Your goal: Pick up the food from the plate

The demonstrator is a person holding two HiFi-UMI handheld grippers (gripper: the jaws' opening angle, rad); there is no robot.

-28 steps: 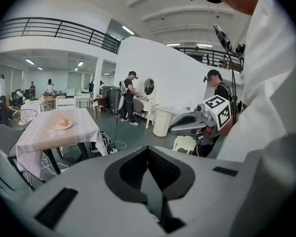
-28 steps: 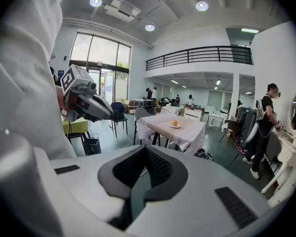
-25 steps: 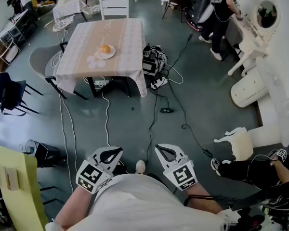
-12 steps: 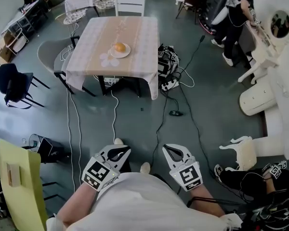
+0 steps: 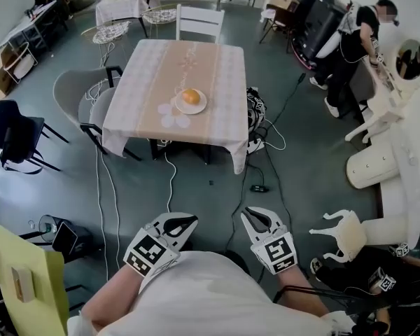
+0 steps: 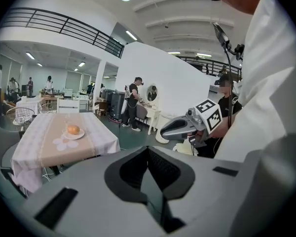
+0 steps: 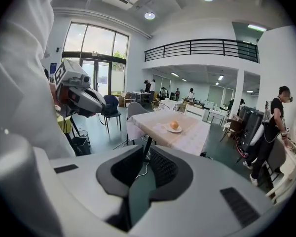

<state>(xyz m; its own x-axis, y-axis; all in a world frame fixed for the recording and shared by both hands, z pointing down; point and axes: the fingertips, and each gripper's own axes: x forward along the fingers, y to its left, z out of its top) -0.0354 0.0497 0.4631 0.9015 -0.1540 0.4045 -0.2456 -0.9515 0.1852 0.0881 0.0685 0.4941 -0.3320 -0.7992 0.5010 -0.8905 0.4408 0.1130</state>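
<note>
Head view shows a round orange-brown piece of food (image 5: 190, 96) on a white plate (image 5: 201, 108) near the middle of the cloth-covered desk (image 5: 150, 61), well apart from both tongs. The left tongs (image 5: 189, 220) hang low by the person's body over the grey floor (image 5: 196, 180), jaws together and empty. Beside them, the right tongs (image 5: 250, 214) are just opening, a thin slit showing, nothing between.

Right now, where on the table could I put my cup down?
The far half of the table, between the plate and the white chair, is bare cloth. So is the strip along its right edge. It is crowded near the front, where the plate with the food sits beside a white flower shape.
</note>
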